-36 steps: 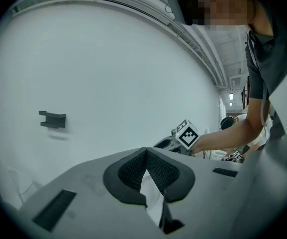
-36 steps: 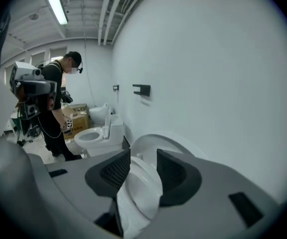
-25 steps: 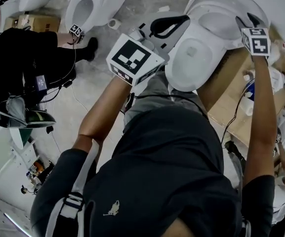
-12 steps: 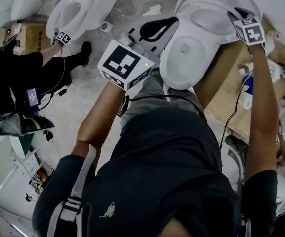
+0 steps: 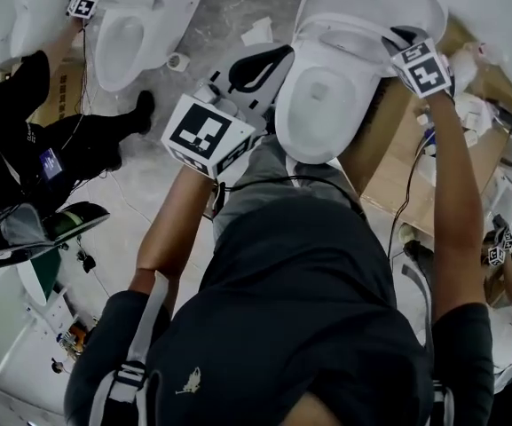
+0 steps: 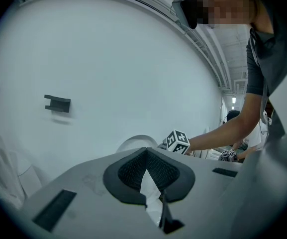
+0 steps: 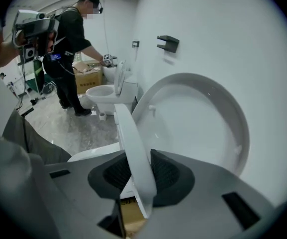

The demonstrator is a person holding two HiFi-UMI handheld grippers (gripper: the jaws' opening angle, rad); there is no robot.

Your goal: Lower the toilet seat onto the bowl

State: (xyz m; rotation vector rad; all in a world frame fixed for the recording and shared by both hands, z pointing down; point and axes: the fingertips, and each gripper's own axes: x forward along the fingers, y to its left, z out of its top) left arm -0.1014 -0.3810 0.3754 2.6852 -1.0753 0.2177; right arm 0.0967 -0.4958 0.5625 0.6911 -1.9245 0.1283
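Looking at a toilet seat [image 7: 133,143] tipped up on edge, off the bowl [image 5: 313,145] and a bit forward of the open lid [image 7: 203,118], whole lot sitting around 1 o'clock in the head view. Got the right gripper [image 7: 136,159] on the seat's free rim, roughly 2 o'clock from the bowl. Been closing those jaws just now, fairly narrow at this point, with the rim between the pads and seemingly pinched from both sides. Got the left gripper [image 5: 257,62] idle out at 10 o'clock of the bowl, jaws together, holding nothing. Guessing hard glossy plastic here: stiff, fairly light, pretty slick, hinged at the back, so probably keen to drop under its own weight once past the tipping point. Best to grab the free rim, far from the hinge, and ease down rather than let go, otherwise risking a slam or a slip out of the pads. Not down yet, so basically at the very start of the lowering.
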